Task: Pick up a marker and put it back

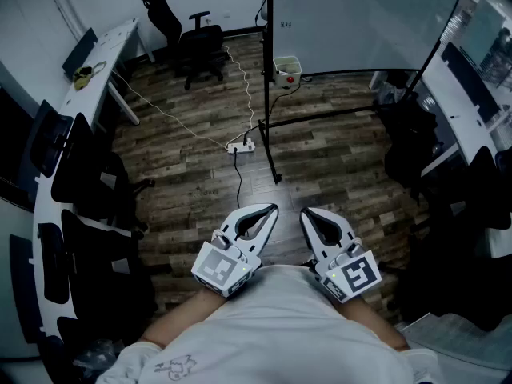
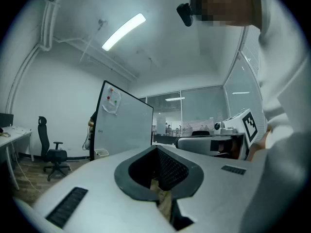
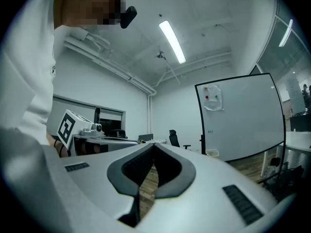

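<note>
Both pairs of jaws are pressed tip to tip with nothing between them, the left gripper [image 1: 274,208] and right gripper [image 1: 304,212] level and side by side just ahead of the person's white shirt [image 1: 272,326]. Across the wood floor [image 1: 328,166] stands the whiteboard [image 1: 360,22]; any marker there is too small to make out.

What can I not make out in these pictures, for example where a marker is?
Marker: seen in no view; near the whiteboard everything is too small.
Box at the whiteboard's foot, head view: contents too small.
Sheet on the whiteboard, right gripper view: print too small.
Desk, head view: cut off by the right edge.
</note>
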